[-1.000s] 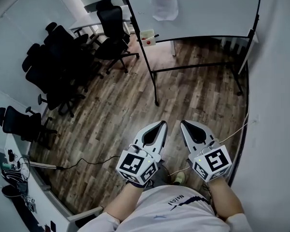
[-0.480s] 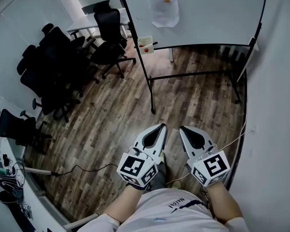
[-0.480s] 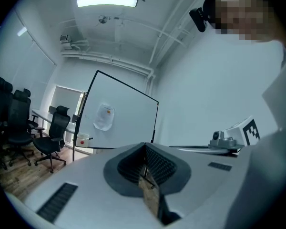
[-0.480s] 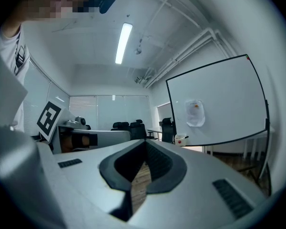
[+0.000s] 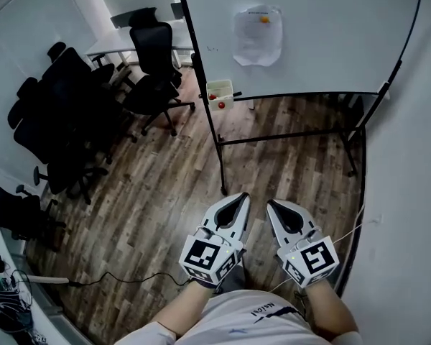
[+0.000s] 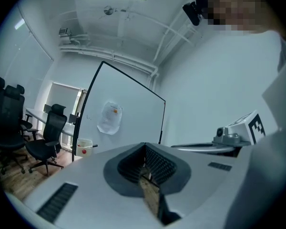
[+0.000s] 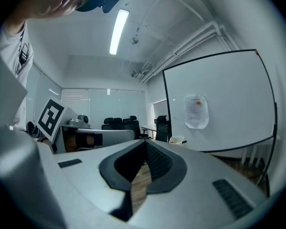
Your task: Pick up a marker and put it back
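The wooden floor [image 5: 151, 192] fills most of the head view, and a big whiteboard [image 5: 309, 42] on a black stand stands at the far side of it, near the white wall on the right. Left of the whiteboard there is a group of black chairs [image 5: 65, 99], and behind them a pale table [image 5: 118, 43]. At the bottom of the view the person holds both tools low, in front of the body, well apart from the whiteboard. The left gripper [image 5: 243, 197] and the right gripper [image 5: 270, 204] lie side by side and near each other, and both point toward the whiteboard. In the left gripper view the jaws of the left gripper [image 6: 144, 145] are pressed together at the tips, with nothing between them. In the right gripper view the right gripper [image 7: 145, 141] is the same: fully closed and empty. A sheet of paper [image 5: 257, 34] hangs on the whiteboard. A small box [image 5: 220, 92] hangs at the lower left corner of the whiteboard, with something red in it. A thin dark thing, which looks like a marker [image 5: 238, 93], sticks out from the right side of the box; it is too small to tell more. A thin cable [image 5: 122, 279] lies on the floor at the lower left.
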Available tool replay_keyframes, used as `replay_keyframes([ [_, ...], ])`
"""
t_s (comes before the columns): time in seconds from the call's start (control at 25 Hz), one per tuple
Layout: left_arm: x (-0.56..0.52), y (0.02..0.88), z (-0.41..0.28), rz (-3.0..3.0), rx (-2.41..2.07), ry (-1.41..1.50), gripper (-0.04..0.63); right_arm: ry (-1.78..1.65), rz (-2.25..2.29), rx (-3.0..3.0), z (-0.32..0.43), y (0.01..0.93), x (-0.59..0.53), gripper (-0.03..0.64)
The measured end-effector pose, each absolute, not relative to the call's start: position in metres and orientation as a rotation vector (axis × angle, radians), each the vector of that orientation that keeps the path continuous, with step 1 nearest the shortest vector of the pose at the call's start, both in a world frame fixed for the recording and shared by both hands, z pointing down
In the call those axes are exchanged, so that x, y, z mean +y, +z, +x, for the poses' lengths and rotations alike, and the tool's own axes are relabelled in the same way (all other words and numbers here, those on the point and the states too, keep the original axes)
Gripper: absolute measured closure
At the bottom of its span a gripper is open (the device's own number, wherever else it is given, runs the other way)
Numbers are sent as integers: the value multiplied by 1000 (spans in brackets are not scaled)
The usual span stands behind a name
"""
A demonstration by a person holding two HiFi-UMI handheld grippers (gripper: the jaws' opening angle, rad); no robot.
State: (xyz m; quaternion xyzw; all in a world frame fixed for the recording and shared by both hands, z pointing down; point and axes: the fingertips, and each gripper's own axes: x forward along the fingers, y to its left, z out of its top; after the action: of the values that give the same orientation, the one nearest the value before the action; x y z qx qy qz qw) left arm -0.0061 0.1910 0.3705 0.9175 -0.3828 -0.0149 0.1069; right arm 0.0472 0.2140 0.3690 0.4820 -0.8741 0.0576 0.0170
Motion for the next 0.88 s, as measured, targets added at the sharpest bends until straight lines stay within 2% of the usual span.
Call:
replay_keyframes([
  [0.36,72,369,-31,2729,-1077,-39,583,146,1523,-2666,18,363,91,604],
  [0.88,-69,395,-27,2696,-1174,-28,583,21,1449,-2621,30,398,-59,604],
])
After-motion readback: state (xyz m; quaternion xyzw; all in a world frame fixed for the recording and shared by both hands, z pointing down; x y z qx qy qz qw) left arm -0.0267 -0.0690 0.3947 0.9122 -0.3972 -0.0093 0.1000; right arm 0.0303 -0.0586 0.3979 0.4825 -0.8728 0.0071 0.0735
